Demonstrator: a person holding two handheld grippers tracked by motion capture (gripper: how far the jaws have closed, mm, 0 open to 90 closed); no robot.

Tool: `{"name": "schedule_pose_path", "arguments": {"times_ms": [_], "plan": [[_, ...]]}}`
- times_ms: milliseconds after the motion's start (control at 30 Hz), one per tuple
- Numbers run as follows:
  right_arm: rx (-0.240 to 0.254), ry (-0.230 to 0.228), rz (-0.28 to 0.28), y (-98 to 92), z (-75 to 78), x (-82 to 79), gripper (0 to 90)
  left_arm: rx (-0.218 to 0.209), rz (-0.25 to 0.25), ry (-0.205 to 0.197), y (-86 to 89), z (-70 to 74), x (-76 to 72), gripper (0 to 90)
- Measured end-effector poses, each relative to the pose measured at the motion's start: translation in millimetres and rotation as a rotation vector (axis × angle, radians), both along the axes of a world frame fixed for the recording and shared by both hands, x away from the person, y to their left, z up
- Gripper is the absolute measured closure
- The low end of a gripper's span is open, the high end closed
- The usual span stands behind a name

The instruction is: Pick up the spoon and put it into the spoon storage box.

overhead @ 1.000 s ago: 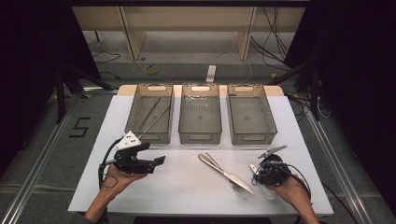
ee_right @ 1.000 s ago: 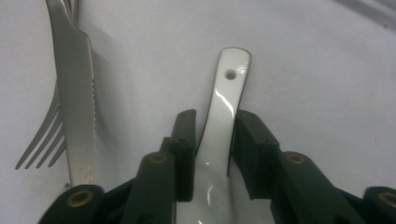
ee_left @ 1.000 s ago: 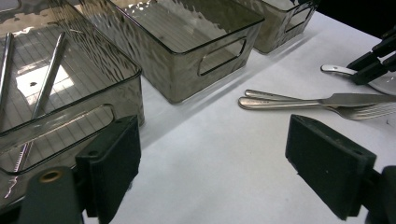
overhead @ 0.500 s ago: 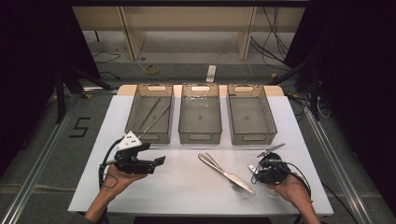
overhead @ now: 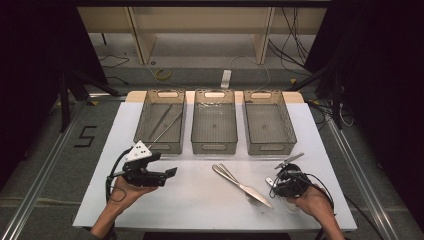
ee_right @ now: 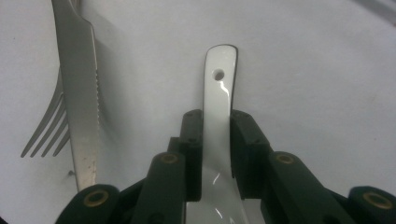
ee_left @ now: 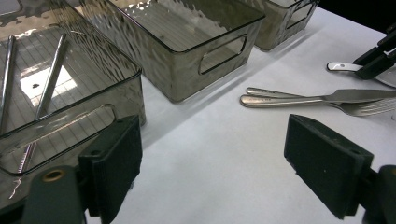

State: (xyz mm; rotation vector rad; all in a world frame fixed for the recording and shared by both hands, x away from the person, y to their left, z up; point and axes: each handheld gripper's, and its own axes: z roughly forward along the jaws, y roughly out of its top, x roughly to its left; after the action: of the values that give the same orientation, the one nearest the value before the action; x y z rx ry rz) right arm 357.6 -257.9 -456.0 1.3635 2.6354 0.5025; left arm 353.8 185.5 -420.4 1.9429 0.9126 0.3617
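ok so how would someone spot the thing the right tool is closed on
Start at the white table and go to its near right corner, right of the knife and fork. There the right tool clamps a white spoon by its handle. Unlike the steel cutlery, it is glossy white with a small hole near the handle's end.

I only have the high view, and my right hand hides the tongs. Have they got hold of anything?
Observer: Yes. In the right gripper view, the right tongs have just been closing. Their pads now sit against both edges of the handle of a white spoon.
Operator: What lies beside it?
Observer: A knife with a serrated edge. The tines of a fork poke out from beneath it.
Operator: And my other hand?
Observer: The left tongs stand open, with nothing between them.
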Motion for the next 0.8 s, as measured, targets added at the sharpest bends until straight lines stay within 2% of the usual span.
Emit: {"name": "schedule_pose_path", "arguments": {"times_ms": [233,267,300,333,367,400,533,800], "plan": [[0.011,-0.015,-0.006,-3.0,4.1,-0.1,78.2,-0.001,0.001,-0.001,-0.2,-0.1,-0.1,18.8],[0.017,-0.011,-0.003,-3.1,4.4,-0.3,80.5,-0.001,0.0,0.0,-0.1,0.0,-0.1,18.8],[0.033,-0.013,0.001,-3.2,5.1,-0.6,86.6,-0.002,0.001,-0.001,-0.3,0.1,-0.3,18.7],[0.043,-0.032,0.009,-2.7,6.9,-1.3,86.7,-0.004,0.002,0.001,-0.5,0.1,-0.5,18.7],[0.014,-0.037,0.008,-1.3,7.8,-1.3,86.8,-0.002,0.0,-0.001,-0.2,0.0,-0.2,18.8],[0.005,-0.031,0.01,-1.2,6.6,-0.7,86.8,0.0,0.0,0.0,-0.1,-0.1,-0.2,18.8],[0.01,-0.016,0.015,-2.2,5.7,-0.5,86.8,-0.002,0.0,0.0,0.3,0.3,-0.2,18.8],[0.016,-0.038,0.031,-2.8,11.7,-2.8,87.0,-0.005,0.006,0.003,0.8,-0.1,0.0,18.7]]}}
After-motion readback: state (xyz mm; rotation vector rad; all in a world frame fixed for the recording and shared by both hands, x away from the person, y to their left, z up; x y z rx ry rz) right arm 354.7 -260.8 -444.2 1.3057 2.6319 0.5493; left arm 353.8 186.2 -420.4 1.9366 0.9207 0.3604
